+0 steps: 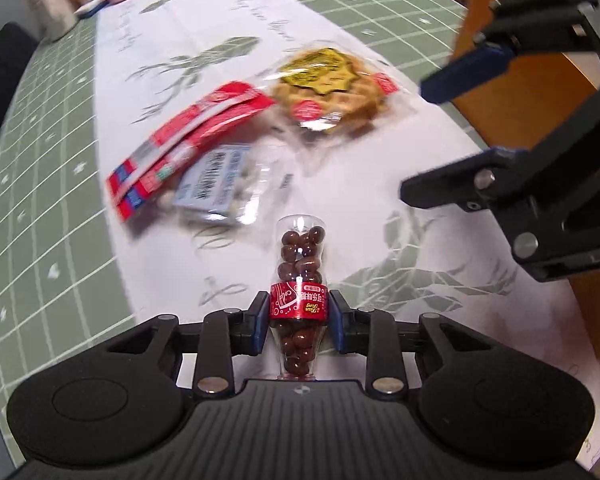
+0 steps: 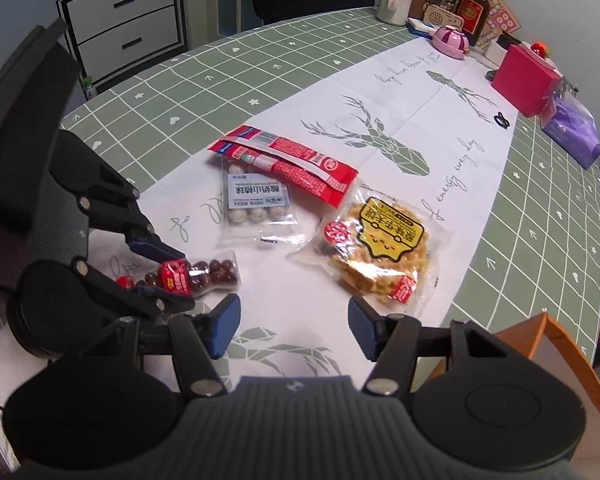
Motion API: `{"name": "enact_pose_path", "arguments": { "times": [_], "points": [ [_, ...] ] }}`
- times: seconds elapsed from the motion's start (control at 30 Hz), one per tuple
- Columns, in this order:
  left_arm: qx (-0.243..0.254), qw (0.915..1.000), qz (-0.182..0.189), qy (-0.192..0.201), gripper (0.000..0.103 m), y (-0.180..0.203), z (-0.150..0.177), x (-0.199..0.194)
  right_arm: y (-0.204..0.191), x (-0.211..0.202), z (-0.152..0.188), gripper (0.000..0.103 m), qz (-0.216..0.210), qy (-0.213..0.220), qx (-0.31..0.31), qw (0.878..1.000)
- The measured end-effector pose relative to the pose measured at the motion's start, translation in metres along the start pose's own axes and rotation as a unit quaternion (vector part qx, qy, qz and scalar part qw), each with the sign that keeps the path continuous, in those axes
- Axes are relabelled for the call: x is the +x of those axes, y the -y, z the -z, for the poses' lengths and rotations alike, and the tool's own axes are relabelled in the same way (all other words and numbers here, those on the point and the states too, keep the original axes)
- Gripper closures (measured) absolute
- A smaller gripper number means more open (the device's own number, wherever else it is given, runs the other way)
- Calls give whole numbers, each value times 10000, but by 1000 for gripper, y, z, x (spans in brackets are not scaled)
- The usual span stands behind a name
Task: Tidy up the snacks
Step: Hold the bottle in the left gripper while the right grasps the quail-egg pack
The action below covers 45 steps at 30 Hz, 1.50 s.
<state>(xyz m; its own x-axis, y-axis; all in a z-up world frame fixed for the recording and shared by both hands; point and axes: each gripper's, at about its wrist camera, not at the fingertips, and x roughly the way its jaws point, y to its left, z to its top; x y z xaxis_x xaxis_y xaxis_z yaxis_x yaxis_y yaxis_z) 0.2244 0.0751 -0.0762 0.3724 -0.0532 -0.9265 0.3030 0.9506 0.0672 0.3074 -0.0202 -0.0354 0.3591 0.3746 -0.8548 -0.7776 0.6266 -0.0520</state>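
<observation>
Two grippers observed: left gripper [image 1: 299,314] is clamped on the red label band of a small clear bottle of chocolate balls [image 1: 299,280], held just over the white table runner [image 2: 380,112]. Right gripper [image 2: 294,330] hangs nearby, jaws spread, grasping nothing.

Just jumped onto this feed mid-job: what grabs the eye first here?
The left gripper is shut on a small clear bottle of chocolate balls, gripped at its red label near the table's front edge. Beyond it on the white runner lie a red packet, a clear pack of white balls partly under it, and a bagged waffle to the right. The right gripper is open, empty, facing the waffle.
</observation>
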Motion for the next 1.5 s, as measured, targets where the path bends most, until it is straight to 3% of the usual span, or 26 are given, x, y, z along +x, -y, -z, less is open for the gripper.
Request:
{"name": "enact_pose_path", "arguments": {
  "times": [0.2, 0.3, 0.4, 0.5, 0.6, 0.67, 0.77, 1.0, 1.17, 1.5],
  "points": [
    [-484, 9980, -398, -35, 69, -28, -2, -21, -6, 13, -20, 44, -191, 91, 210, 9996],
    [-757, 9962, -409, -102, 69, -43, -2, -25, -9, 21, -31, 43, -275, 173, 368, 9988],
    [-979, 9927, -693, -125, 69, -58, -3, -28, -12, 31, -44, 32, -270, 255, 471, 9982],
    [-1141, 9885, -984, -120, 69, -75, -3, -30, -16, 45, -55, 32, -210, 228, 462, 9985],
    [-1284, 9867, -986, -139, 69, -87, -3, -32, -19, 62, -63, 31, -211, 144, 423, 9988],
    [-1286, 9866, -998, -142, 69, -90, -3, -31, -20, 72, -68, 21, -124, 114, 412, 9990],
    [-1285, 9870, -955, -140, 69, -91, -2, -30, -18, 85, -75, 20, -79, 56, 499, 9987],
    [-1304, 9875, -876, -134, 69, -93, 0, -28, -17, 108, -78, 24, -39, -139, 612, 9980],
    [-1276, 9883, -819, -133, 69, -91, 3, -27, -17, 116, -75, 42, -227, -256, 789, 9963],
    [-1109, 9909, -764, -30, 69, -77, 7, -46, -27, 90, -65, 44, -235, -638, 758, 9948]
  ]
}}
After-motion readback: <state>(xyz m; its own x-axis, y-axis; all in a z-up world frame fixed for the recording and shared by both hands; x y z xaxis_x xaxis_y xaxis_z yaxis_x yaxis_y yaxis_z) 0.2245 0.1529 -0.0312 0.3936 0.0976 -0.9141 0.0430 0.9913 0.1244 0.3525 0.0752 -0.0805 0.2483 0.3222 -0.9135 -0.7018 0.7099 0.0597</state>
